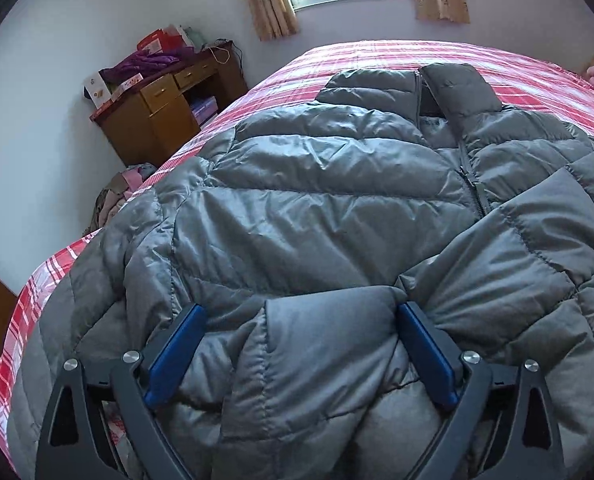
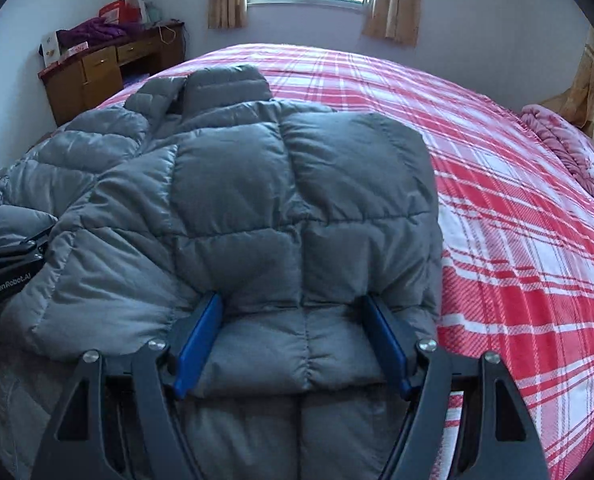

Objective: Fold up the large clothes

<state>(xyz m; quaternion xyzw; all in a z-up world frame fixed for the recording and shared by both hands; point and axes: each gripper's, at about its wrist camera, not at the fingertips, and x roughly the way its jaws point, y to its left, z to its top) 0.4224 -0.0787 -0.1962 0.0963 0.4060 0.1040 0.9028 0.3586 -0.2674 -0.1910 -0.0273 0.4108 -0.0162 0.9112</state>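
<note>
Sleeves of the grey quilted puffer jacket [image 1: 317, 184] lie folded inward across its chest, each between a claw's wide-spread, possibly pressing pads, left claw [image 1: 301, 312], right claw [image 2: 293, 300]; body folds remain.

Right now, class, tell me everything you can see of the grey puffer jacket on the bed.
The grey puffer jacket is quilted in puffy panels of slightly shiny fabric, with a stand-up collar and a dark front zip, partly undone at the top. It lies front-up on the red plaid bedsheet, both sleeves folded across the body. The left gripper and right gripper each straddle a padded fold near the hem.
</note>
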